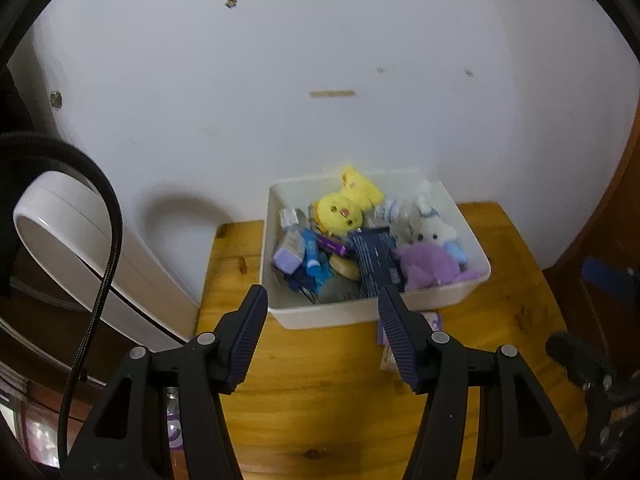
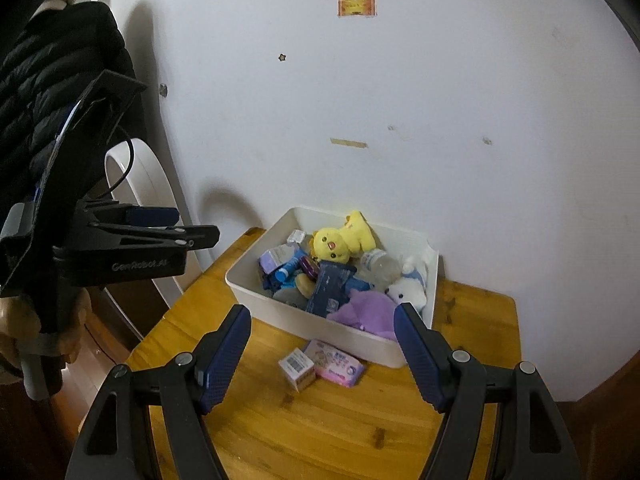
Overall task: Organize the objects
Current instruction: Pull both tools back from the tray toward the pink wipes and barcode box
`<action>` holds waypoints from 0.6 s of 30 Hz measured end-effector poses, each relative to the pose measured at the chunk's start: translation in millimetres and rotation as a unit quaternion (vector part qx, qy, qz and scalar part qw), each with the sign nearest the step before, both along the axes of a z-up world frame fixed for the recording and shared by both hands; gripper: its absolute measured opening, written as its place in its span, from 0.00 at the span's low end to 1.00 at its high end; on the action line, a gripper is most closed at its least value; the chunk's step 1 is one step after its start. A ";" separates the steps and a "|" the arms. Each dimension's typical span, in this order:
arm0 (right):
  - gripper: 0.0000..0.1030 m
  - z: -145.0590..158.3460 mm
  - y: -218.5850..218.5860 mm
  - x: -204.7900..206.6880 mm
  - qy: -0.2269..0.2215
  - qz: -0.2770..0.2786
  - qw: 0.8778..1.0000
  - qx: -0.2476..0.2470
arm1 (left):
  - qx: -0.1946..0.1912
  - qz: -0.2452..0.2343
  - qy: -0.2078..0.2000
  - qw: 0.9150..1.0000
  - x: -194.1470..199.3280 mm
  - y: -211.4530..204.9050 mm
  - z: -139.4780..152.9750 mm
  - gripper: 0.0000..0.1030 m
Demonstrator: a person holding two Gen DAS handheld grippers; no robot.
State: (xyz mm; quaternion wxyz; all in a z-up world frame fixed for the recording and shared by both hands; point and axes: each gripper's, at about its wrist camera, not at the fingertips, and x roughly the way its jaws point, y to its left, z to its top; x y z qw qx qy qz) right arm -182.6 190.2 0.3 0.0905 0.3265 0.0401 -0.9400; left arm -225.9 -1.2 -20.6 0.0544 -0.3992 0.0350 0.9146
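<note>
1. Nearest the left wrist camera, the black left gripper [image 1: 322, 300] with ribbed dark-blue pads has its jaws spread wide apart and holds nothing; it hangs above the front part of the yellow-brown wooden table [image 1: 320, 400].
2. Likewise, the right gripper [image 2: 322, 318] has its jaws well apart and empty, raised above the same table.
3. Against the white wall [image 2: 400, 100] at the back of the table stands a white rectangular plastic bin [image 2: 256, 296], packed with small things.
4. Inside the bin, a yellow plush chick [image 2: 334, 240] lies at the back, a white plush bear [image 2: 408, 290] sits at the right, and a soft purple plush [image 2: 366, 312] lies at the front right corner, just beside the bear.
5. A dark-blue flat packet [image 2: 328, 286] leans across the middle of the bin, with a clear plastic bottle [image 2: 378, 264] behind it.
6. At the bin's left side lie a pale purple carton [image 1: 290, 254] and a blue tube [image 1: 312, 258], touching each other.
7. Outside the bin, on the table just in front of its near wall, rest a pink tissue pack [image 2: 338, 364] and a small white cardboard box with a barcode [image 2: 297, 368], side by side and touching.
8. From the right wrist view, the left gripper's body appears at the left edge, with a black padded jacket [image 2: 52, 80] behind it.
</note>
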 end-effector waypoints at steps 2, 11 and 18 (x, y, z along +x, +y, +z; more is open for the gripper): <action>0.73 -7.7 4.1 2.0 -0.003 -0.002 1.000 0.002 | 0.002 -0.008 -0.007 1.000 4.0 4.0 -9.3 0.60; 0.73 -51.3 22.5 3.8 -0.034 -0.010 0.999 0.007 | 0.001 -0.047 -0.038 0.998 17.8 37.5 -67.7 0.60; 0.73 -79.0 34.6 3.4 -0.056 -0.020 0.998 0.005 | -0.013 -0.068 -0.059 0.996 22.3 60.2 -108.3 0.60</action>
